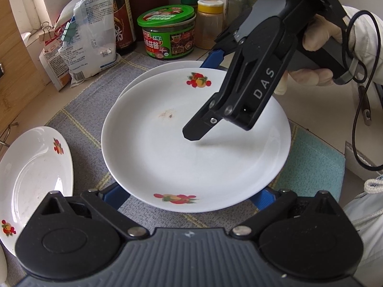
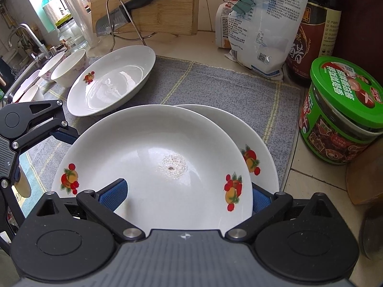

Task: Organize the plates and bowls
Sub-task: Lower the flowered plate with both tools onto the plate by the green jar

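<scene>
A white top plate (image 1: pixel 191 157) (image 2: pixel 153 153) with fruit prints lies offset on a second plate (image 1: pixel 153 76) (image 2: pixel 261 138) on the grey mat. My left gripper (image 1: pixel 189 195) is open, and the plate's near rim covers the tips of both blue fingers (image 1: pixel 116 197). My right gripper (image 2: pixel 186 197) (image 1: pixel 203 95), held by a gloved hand, is open and straddles the plate's rim. One of its fingers (image 2: pixel 115 195) hovers over the plate's inside and the other (image 2: pixel 259 201) sits outside, below the rim. A third plate (image 1: pixel 36 172) (image 2: pixel 112 79) lies apart to the side.
Two bowls (image 2: pixel 69 69) and more dishes stand past the third plate near the faucet (image 2: pixel 21 33). A green-lidded jar (image 1: pixel 167 33) (image 2: pixel 344 112), dark bottle (image 2: pixel 313 28), clipped bags (image 1: pixel 81 38) and a knife (image 2: pixel 129 9) on a cutting board ring the grey mat (image 2: pixel 215 88).
</scene>
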Motion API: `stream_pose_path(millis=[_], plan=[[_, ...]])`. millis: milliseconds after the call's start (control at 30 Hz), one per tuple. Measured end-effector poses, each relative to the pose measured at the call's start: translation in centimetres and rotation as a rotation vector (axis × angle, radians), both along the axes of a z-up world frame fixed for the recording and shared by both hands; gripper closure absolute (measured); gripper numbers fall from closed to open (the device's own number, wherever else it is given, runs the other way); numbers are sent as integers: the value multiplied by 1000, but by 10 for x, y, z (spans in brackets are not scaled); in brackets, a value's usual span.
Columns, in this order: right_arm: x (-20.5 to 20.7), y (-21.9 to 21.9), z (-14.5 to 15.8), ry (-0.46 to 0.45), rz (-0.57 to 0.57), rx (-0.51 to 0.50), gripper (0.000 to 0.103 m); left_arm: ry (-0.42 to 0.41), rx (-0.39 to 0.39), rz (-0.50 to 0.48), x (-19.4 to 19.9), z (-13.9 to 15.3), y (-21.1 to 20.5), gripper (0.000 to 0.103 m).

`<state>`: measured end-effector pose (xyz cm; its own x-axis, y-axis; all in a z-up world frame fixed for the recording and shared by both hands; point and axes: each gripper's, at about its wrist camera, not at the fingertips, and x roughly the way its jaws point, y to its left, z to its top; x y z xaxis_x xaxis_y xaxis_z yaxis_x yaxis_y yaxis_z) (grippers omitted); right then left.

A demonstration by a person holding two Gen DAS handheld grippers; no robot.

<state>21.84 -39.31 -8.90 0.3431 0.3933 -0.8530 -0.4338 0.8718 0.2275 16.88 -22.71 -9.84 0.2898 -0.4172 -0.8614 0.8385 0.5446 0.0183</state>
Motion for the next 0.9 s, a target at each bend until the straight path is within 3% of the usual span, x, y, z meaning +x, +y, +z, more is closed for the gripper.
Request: stream_pose_path(millis=[900], plan=[[-16, -13, 9, -1, -48, 11, 0, 8, 82, 6, 11, -9, -5, 1]])
